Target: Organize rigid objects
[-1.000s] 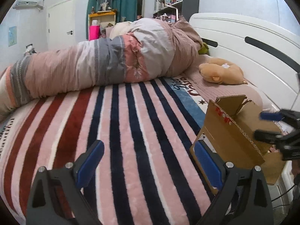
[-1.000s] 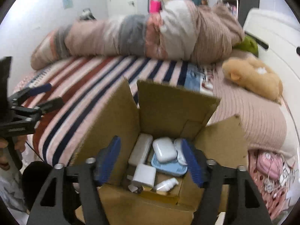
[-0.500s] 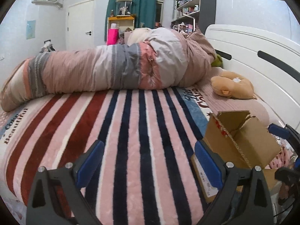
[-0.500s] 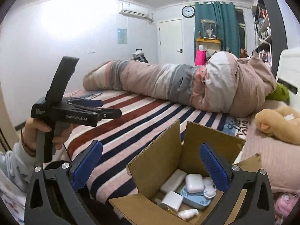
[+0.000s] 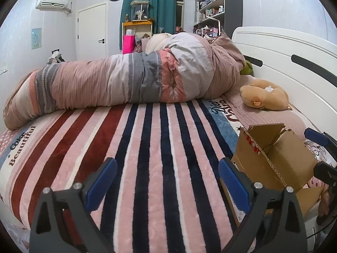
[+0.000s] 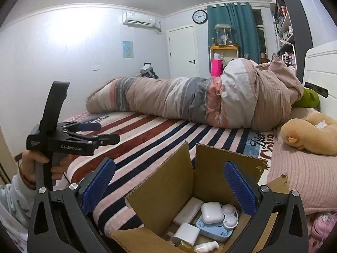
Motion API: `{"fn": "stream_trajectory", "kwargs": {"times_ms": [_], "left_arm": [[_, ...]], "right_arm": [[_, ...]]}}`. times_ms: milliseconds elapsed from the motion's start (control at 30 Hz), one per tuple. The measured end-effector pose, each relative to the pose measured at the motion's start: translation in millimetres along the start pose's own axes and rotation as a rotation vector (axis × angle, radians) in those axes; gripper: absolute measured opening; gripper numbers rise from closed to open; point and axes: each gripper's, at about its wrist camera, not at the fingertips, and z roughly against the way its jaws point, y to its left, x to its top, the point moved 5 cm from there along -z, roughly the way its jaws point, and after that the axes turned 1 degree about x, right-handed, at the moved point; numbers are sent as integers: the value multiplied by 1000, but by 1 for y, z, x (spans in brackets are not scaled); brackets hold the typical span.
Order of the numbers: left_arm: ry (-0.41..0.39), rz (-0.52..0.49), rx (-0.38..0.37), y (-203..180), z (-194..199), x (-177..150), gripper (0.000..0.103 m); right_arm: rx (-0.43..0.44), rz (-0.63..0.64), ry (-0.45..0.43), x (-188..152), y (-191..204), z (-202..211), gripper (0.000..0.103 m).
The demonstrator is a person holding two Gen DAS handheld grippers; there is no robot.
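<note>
An open cardboard box [image 6: 168,191] stands on the bed's near right edge; it also shows in the left wrist view [image 5: 280,164]. Inside lie a white earbud case [image 6: 211,211], a blue case [image 6: 212,230], a white flat case [image 6: 188,210], a white cube [image 6: 186,233] and a small white bottle [image 6: 206,247]. My right gripper [image 6: 168,187] is open and empty, raised above the box. My left gripper [image 5: 166,184] is open and empty over the striped blanket [image 5: 147,147]; it also shows in the right wrist view [image 6: 99,132], left of the box.
A rolled quilt [image 5: 137,80] lies across the far side of the bed. A tan plush toy [image 5: 263,94] rests on the pink pillow by the white headboard [image 5: 284,52]. A pink item [image 6: 322,227] lies right of the box.
Both grippers have lifted and tilted up, away from the bed and box. The right gripper's jaws have opened wider and pulled back out of the box.
</note>
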Motion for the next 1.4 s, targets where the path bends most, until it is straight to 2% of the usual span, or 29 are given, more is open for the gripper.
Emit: {"fn": "stream_trajectory", "kwargs": {"times_ms": [1000,1400], "left_arm": [[-12,9,-27,-8,5,1,96],[-16,11,-24,-8,6,0,96]], "right_arm": [[-66,-50,27,-5,-12,-1,103],[-100,-61,6,0,-16,6,103]]}}
